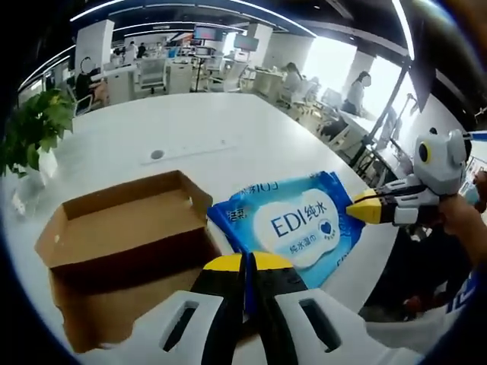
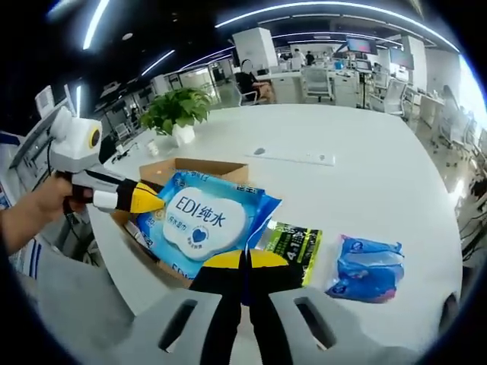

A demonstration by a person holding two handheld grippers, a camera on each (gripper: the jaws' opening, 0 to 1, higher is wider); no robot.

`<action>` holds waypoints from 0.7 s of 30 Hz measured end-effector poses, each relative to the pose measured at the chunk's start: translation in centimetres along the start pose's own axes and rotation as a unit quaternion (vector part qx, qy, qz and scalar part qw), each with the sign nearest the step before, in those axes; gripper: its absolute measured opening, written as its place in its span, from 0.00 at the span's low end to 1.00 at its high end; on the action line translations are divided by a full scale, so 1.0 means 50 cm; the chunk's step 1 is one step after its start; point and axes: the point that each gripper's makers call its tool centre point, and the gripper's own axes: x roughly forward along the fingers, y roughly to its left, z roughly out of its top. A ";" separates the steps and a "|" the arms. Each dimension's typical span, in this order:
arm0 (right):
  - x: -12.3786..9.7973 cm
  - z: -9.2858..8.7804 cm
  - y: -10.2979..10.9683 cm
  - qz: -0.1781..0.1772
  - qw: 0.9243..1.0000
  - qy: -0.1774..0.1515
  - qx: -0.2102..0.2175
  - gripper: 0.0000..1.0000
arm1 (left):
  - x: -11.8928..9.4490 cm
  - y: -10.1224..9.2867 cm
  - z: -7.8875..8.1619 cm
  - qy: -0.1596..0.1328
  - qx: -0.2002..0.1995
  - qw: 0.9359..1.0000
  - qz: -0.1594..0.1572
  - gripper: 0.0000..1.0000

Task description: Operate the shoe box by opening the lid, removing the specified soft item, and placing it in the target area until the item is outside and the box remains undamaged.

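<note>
Both grippers are clamping opposite edges of the blue wet-wipe pack [image 1: 297, 220], jaws closed on it: left gripper [image 1: 247, 266], right gripper [image 2: 245, 262]. The pack is hanging just beside the open shoe box [image 1: 122, 228] above the white table [image 2: 365, 175].

Blue wipes pack [image 1: 293, 223] – pinched btwn left gripper [image 1: 247, 262] & right gripper [image 1: 358, 210] – beside open box [image 1: 122, 228].

Table [image 2: 380, 182]: white, broad.
Potted plant [image 2: 176, 110]: at 11 o'clock, near the table edge.
Green-black packet [image 2: 293, 243]: lying flat on the table.
Blue pouch [image 2: 369, 268]: at 4 o'clock, just beside the packet.
</note>
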 end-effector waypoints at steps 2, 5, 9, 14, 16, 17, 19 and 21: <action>-0.002 -0.004 -0.010 -0.002 1.000 0.002 0.001 0.00 | 0.009 -0.009 -0.001 0.001 0.000 1.000 -0.003 0.00; -0.004 -0.015 -0.020 -0.006 1.000 0.007 0.003 0.00 | 0.024 -0.017 -0.002 0.006 0.001 1.000 -0.007 0.00; -0.004 -0.021 -0.033 -0.009 1.000 0.011 0.003 0.00 | 0.040 -0.026 -0.003 0.007 -0.004 1.000 -0.010 0.00; 0.003 -0.026 -0.047 -0.010 1.000 0.014 0.004 0.00 | 0.060 -0.026 -0.006 0.013 -0.012 1.000 -0.009 0.00; 0.011 -0.031 -0.061 -0.012 1.000 0.017 0.010 0.00 | 0.071 -0.027 -0.007 0.017 -0.014 1.000 -0.009 0.00; 0.014 -0.033 -0.065 -0.012 1.000 0.018 0.012 0.00 | 0.075 -0.027 -0.008 0.018 -0.015 1.000 -0.008 0.00; 0.021 -0.036 -0.073 -0.013 1.000 0.021 0.012 0.00 | 0.085 -0.027 -0.011 0.023 -0.016 1.000 -0.005 0.00; 0.029 -0.040 -0.083 -0.014 1.000 0.023 0.014 0.00 | 0.097 -0.026 -0.014 0.027 -0.014 1.000 -0.004 0.00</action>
